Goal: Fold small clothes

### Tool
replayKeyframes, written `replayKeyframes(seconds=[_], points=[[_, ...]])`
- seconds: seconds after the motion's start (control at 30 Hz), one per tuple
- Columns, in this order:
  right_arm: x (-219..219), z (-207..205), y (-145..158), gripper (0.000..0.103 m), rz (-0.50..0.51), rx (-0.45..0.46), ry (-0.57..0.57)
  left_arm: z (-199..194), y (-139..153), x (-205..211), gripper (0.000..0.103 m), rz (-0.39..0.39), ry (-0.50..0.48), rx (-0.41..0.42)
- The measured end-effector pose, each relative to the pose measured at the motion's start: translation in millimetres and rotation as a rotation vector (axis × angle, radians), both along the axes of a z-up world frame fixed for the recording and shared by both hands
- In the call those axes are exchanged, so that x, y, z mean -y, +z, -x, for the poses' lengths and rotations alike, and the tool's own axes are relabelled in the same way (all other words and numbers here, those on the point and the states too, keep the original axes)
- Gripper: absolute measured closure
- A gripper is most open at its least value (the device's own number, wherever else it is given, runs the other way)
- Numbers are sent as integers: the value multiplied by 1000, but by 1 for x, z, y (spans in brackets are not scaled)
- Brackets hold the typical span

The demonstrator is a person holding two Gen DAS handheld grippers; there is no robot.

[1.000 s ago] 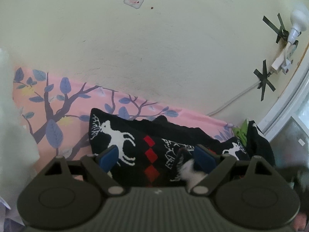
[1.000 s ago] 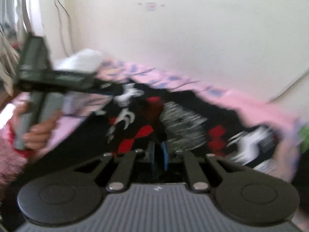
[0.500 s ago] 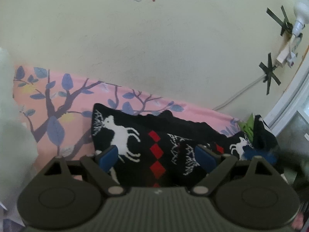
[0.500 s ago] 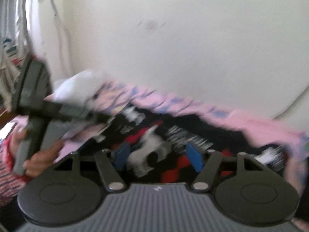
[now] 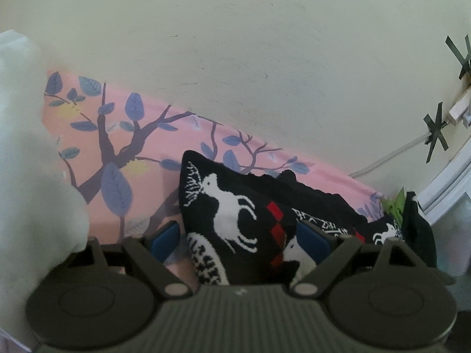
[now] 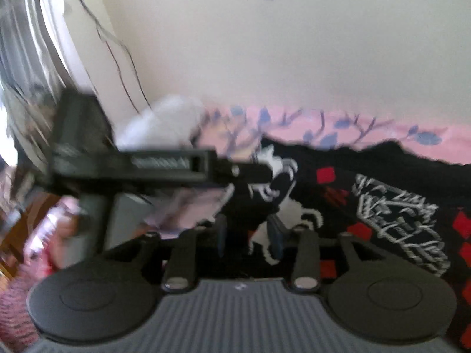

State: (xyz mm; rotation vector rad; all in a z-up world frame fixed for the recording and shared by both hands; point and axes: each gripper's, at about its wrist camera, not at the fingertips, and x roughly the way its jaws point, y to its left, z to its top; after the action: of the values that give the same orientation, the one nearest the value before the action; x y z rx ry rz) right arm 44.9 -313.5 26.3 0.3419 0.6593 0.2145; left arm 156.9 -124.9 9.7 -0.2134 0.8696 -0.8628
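While black reindeer sweater (image 5: 235, 220) sprawls on pink sheet (image 5: 123, 135), left tool (image 5: 240, 239) wide, right tool (image 6: 249, 236) narrowing astride its fabric.

Left gripper (image 5: 240, 239): jaws wide apart at lower centre of its own view, pads clear of contact. In the right wrist view it reaches in from the left edge, its handle gripped by a blurred hand (image 6: 63, 235) at lower left. Right gripper (image 6: 249, 236): jaws have just been closing, partly apart, dark fabric between them; contact indeterminate.
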Motion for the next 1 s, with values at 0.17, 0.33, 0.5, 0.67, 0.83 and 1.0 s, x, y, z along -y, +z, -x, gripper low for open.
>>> replayKeyframes(seconds=[0.17, 0.33, 0.5, 0.67, 0.83, 1.0], points=[[45, 49, 17, 53, -18, 122, -199, 0, -2, 4, 14, -3, -2, -7], [51, 51, -7, 53, -40, 36, -224, 5, 3, 3, 14, 14, -16, 21], [13, 15, -29, 67, -76, -27, -132, 6, 4, 3, 14, 19, -17, 28], [-9, 10, -18, 68, -73, -1, -33, 3, 3, 1, 14, 22, -10, 17], [32, 49, 2, 38, -7, 97, -185, 10, 4, 6, 14, 12, -30, 45], [46, 53, -19, 68, -72, -29, -183, 18, 5, 12, 14, -16, -44, 86]])
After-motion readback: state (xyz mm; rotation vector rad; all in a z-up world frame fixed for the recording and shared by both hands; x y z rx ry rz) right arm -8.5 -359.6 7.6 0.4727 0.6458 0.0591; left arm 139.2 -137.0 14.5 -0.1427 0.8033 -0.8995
